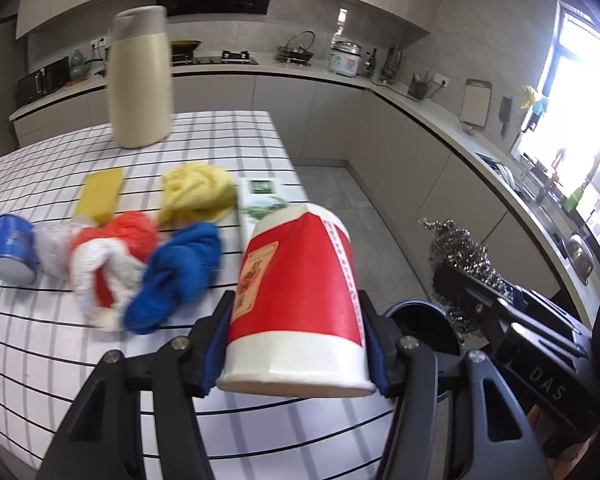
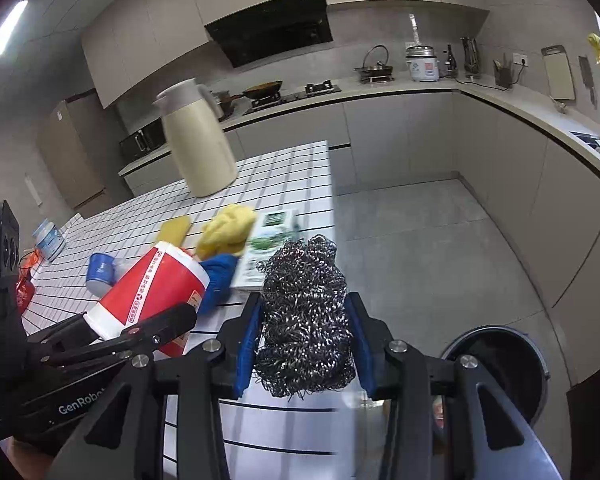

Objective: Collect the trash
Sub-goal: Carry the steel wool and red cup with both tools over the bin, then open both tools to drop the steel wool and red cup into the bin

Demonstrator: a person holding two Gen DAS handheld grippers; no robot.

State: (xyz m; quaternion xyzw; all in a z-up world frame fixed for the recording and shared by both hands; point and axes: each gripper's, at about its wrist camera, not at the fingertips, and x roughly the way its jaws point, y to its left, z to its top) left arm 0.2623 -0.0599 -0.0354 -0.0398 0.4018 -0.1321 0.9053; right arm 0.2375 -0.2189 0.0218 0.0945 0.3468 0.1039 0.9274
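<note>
My left gripper [image 1: 298, 320] is shut on a red and white paper cup [image 1: 300, 292], held above the table's right edge; the cup also shows in the right wrist view [image 2: 152, 292]. My right gripper [image 2: 304, 320] is shut on a steel wool scrubber [image 2: 306, 312], which also shows in the left wrist view [image 1: 456, 256]. A black round trash bin [image 2: 504, 364] stands on the floor below and to the right of both grippers; its rim shows behind the cup in the left wrist view [image 1: 420, 320].
On the checked tablecloth [image 1: 40, 360] lie a blue can [image 1: 14, 248], crumpled red and white bags [image 1: 108, 252], a blue cloth [image 1: 180, 272], a yellow cloth [image 1: 198, 192], a yellow sponge [image 1: 100, 196] and a green-printed carton [image 1: 262, 196]. A beige thermos jug [image 1: 140, 76] stands behind.
</note>
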